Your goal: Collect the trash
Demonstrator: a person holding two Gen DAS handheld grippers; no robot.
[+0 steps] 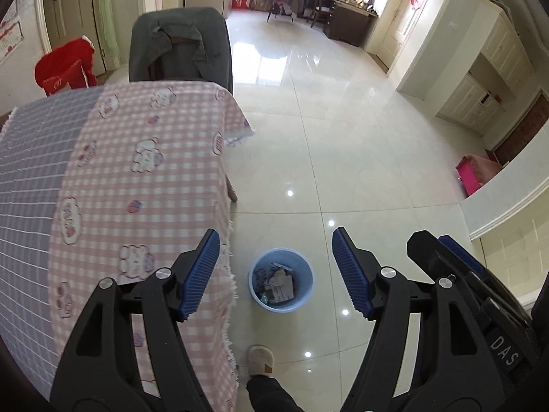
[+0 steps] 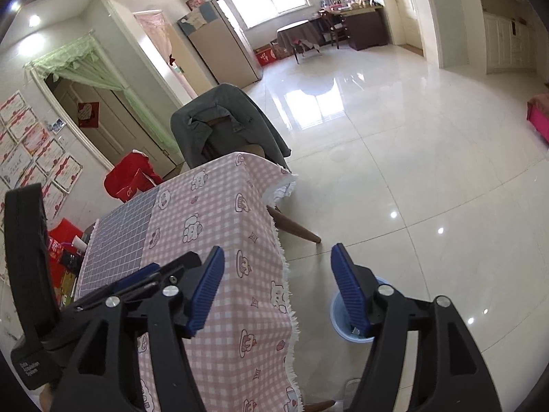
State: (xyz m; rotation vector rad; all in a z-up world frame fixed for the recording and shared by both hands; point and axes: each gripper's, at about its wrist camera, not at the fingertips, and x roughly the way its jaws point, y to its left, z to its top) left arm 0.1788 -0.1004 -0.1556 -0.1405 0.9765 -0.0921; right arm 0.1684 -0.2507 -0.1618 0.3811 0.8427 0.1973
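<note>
While poised over blue bin (image 1: pixel 280 279) | left gripper (image 1: pixel 276 273) fingers spread, empty | right gripper (image 2: pixel 278 290) fingers spread, empty

Pale blue bin (image 1: pixel 280 279) on glossy cream floor tiles (image 1: pixel 360 137); pink-and-white checked tablecloth (image 1: pixel 144 178) with cartoon prints, grey-blue grid cloth (image 1: pixel 31 185) to its left; grey jacket (image 1: pixel 178 44) on far chair; blue ribbed pads (image 1: pixel 350 271) on black grippers
</note>
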